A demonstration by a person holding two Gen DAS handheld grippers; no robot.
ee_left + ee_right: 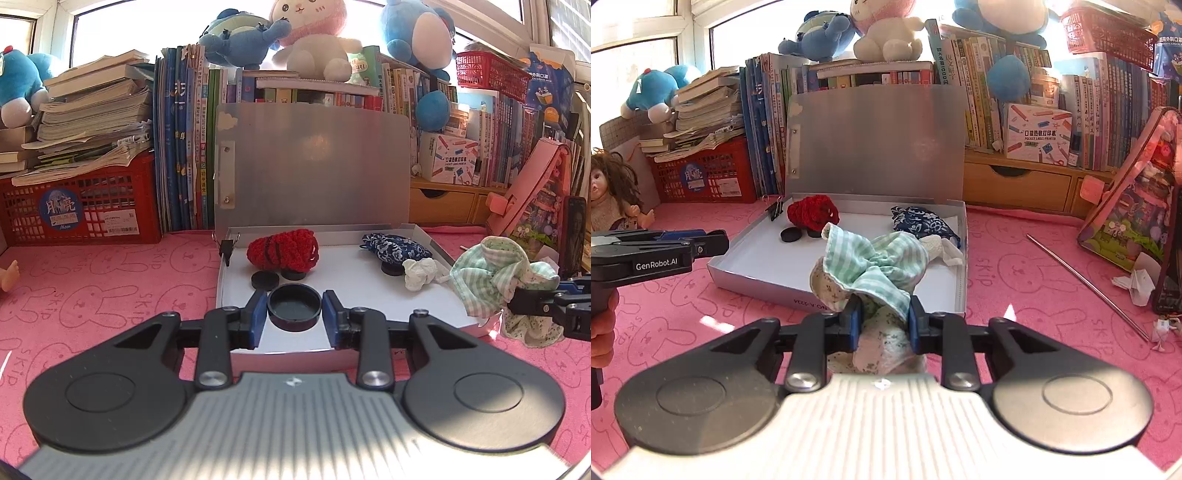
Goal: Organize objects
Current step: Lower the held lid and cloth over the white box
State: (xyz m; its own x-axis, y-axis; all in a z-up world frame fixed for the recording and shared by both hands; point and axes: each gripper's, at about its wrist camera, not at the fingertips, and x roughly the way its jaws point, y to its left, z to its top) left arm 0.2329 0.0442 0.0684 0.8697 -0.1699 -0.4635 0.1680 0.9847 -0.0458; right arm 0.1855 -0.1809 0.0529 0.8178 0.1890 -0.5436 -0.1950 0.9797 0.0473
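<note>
An open silver box (436, 243) with a white floor stands on the pink mat, its lid upright. Inside lie a red crocheted piece (282, 249), a blue floral pouch (395, 249), a white paper wad (419, 273), a binder clip (226, 248) and black discs (264, 279). My left gripper (294, 312) holds a round black lid (294, 306) between its blue pads over the box's front. My right gripper (884, 321) is shut on a green striped cloth (871, 269) just in front of the box (962, 266); the cloth also shows in the left wrist view (495, 280).
Books, red baskets (81, 206) and plush toys fill the back. A doll (611, 195) sits at far left. A metal rod (1086, 284), paper scraps and a pink toy box (1130, 206) lie on the mat at right.
</note>
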